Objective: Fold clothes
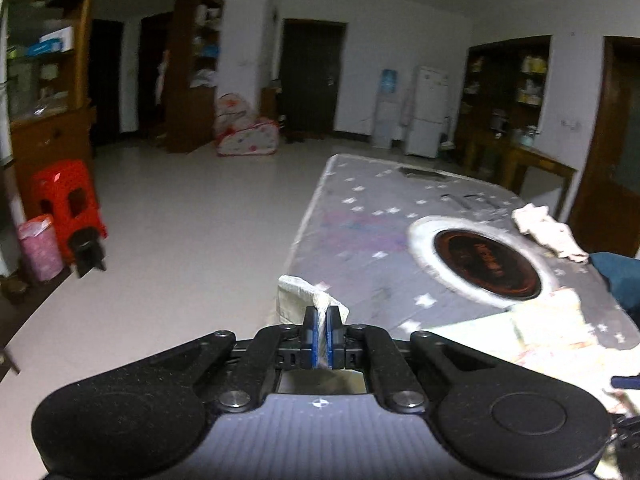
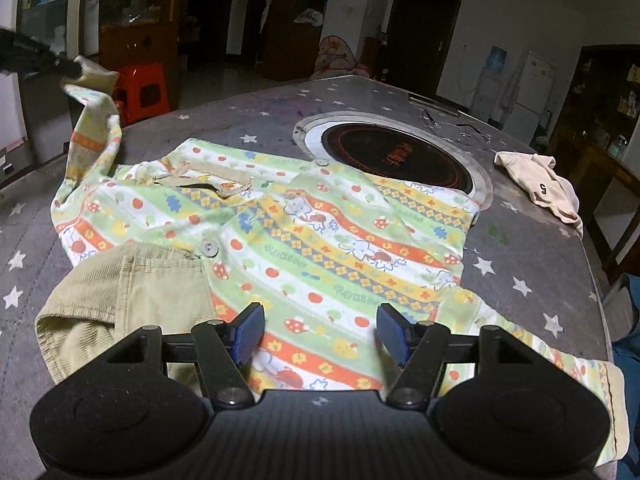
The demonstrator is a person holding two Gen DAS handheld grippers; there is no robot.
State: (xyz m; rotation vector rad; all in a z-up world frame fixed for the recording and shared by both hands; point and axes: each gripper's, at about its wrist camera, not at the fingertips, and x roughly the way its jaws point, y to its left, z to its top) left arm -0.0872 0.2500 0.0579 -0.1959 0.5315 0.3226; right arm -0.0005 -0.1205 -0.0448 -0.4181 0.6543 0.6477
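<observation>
Left gripper (image 1: 322, 330) pinching sleeve cuff (image 1: 298, 294) (right gripper (image 2: 320, 334) wide, empty): should fold inward over patterned shirt (image 2: 304, 232), keeping fabric taut.

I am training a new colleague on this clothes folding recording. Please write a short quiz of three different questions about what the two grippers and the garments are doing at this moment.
1. True or false: the left gripper is shut on the cuff of a sleeve of the green, orange and yellow patterned children's shirt.
2. Multiple choice: the fingers of the right gripper are A) shut on the shirt, B) open above the shirt, C) holding the small beige cloth marked 5.
3. Fill in: the far edge of the shirt overlaps the round black ____ set in the grey star-patterned table.

Key: 1 true; 2 B; 3 cooktop.
</observation>
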